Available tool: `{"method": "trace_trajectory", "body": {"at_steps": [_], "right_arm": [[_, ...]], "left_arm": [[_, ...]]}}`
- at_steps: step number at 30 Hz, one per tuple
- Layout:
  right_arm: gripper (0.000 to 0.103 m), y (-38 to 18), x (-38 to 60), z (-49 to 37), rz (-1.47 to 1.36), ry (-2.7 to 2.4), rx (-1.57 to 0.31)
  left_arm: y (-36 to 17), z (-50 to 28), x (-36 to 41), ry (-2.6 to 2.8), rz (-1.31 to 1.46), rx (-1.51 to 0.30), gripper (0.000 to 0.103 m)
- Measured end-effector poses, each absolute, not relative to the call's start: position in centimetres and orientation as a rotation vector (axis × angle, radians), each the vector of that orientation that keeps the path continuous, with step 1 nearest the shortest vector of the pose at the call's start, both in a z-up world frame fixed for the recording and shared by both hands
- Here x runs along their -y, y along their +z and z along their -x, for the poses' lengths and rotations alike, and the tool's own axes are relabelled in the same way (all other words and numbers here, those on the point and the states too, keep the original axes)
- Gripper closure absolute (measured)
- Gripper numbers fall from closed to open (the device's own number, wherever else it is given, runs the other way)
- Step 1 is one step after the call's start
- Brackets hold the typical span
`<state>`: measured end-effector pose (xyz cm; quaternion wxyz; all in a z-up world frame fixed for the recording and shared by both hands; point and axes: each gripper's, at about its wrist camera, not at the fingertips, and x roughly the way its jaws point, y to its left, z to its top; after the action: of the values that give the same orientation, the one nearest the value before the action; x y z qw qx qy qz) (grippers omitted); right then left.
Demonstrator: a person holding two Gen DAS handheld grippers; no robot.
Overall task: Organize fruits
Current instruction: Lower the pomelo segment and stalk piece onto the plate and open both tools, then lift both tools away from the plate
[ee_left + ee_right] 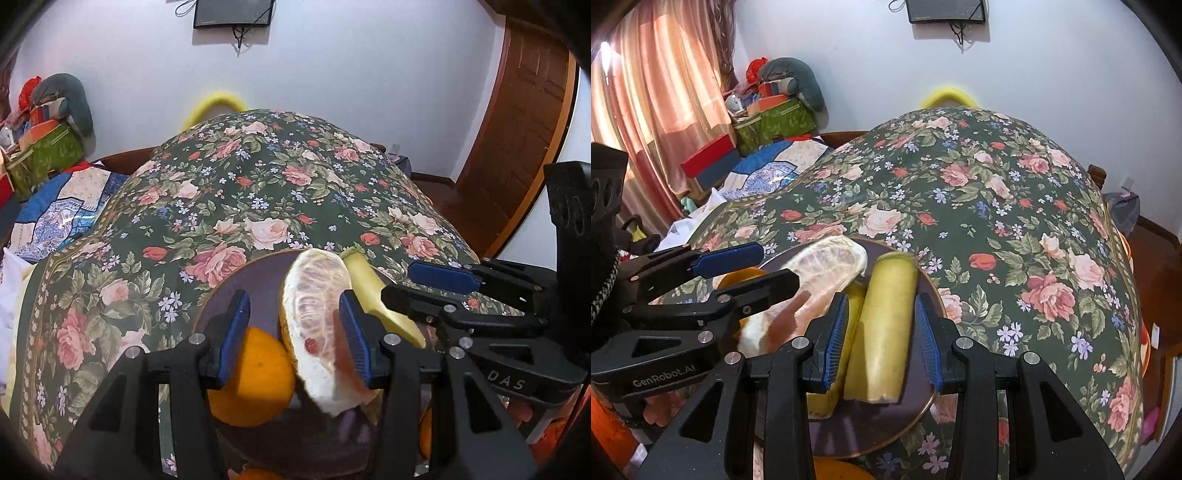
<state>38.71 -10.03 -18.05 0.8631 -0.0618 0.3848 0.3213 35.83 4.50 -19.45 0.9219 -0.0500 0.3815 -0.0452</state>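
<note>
A dark round plate [258, 273] with a thin gold rim lies on a floral cloth; it also shows in the right wrist view [916, 410]. On it are an orange [258, 380], a peeled pomelo wedge [317, 317] and two yellow banana pieces [882, 325]. My left gripper [295, 332] is open over the plate, its right pad touching the wedge and the orange by its left pad. My right gripper [881, 339] is open around one banana piece, pads just off its sides. The wedge [827, 269] lies left of the bananas.
The floral cloth [1015, 240] covers a rounded table. A second orange [424, 432] peeks out lower right. Boxes and cushions [775, 107] are stacked at the back left by a curtain. A wooden door [517, 147] stands at right.
</note>
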Motion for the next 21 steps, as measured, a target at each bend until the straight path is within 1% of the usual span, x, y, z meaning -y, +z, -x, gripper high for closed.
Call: {"method": "trace_trajectory", "body": {"at_steps": [6,19,21], "right_arm": [[0.069,-17.4,10.8,-38.0,0.112,0.664,-0.795],[0.069,-13.6,13.1,-33.0,0.098,0.63,-0.713],[0.067,-13.1,13.4,-32.0,0.1,0.621,-0.699]], "left_arm": [[-18.6,-34.6,-4.6,-0.088,0.098,-0.776,0.053],[-14.9,-29.6,-4.7,-0.072,0.078,-0.746,0.053],[-14.4,-28.6,-4.8,-0.069,0.077,-0.744,0.053]]}}
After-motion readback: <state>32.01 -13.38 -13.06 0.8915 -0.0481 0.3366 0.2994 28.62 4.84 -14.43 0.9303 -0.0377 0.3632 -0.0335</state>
